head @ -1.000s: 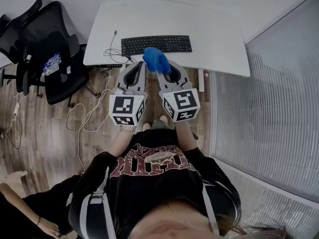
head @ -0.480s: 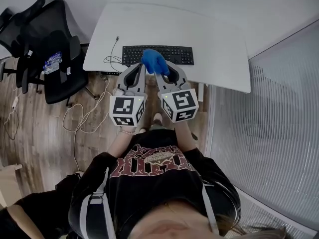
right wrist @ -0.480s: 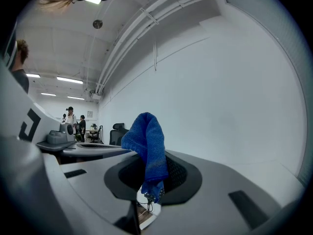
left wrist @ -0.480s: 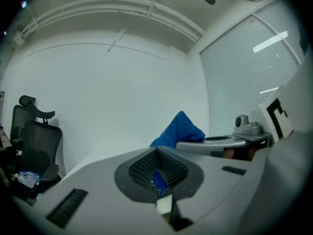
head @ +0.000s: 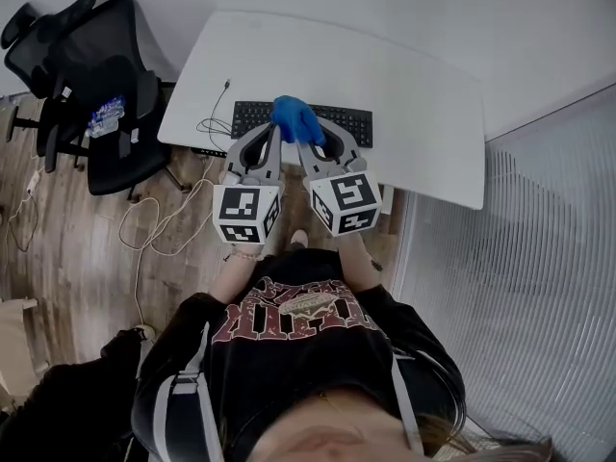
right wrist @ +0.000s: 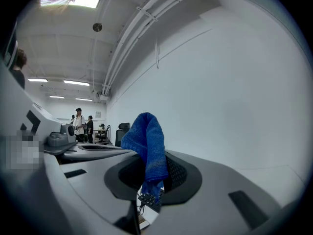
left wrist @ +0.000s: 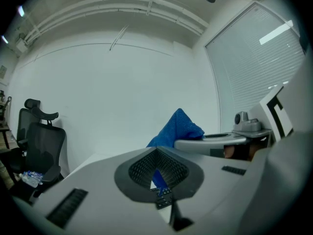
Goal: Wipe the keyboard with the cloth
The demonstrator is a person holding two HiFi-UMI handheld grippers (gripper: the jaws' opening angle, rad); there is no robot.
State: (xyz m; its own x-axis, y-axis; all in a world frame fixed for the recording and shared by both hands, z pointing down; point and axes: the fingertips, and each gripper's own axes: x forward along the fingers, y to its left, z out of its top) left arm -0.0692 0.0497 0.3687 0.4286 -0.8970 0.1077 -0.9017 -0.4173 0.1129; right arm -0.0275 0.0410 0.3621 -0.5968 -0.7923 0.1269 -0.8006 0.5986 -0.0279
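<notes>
Hiding some keyboard point(head: 339, 121) keys, cloth point(head: 294, 117) sits clenched in right tongs point(head: 310, 145); left tongs point(head: 271, 131) closed.

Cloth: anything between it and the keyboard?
Nothing visible. The cloth is clamped in the right gripper and, in the head view, sits over the middle of the keyboard. The left gripper is shut and empty, beside the cloth, not between them.

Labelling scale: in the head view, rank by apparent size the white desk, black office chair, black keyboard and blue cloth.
white desk
black office chair
black keyboard, partly covered
blue cloth, despite being nearer the camera
</notes>
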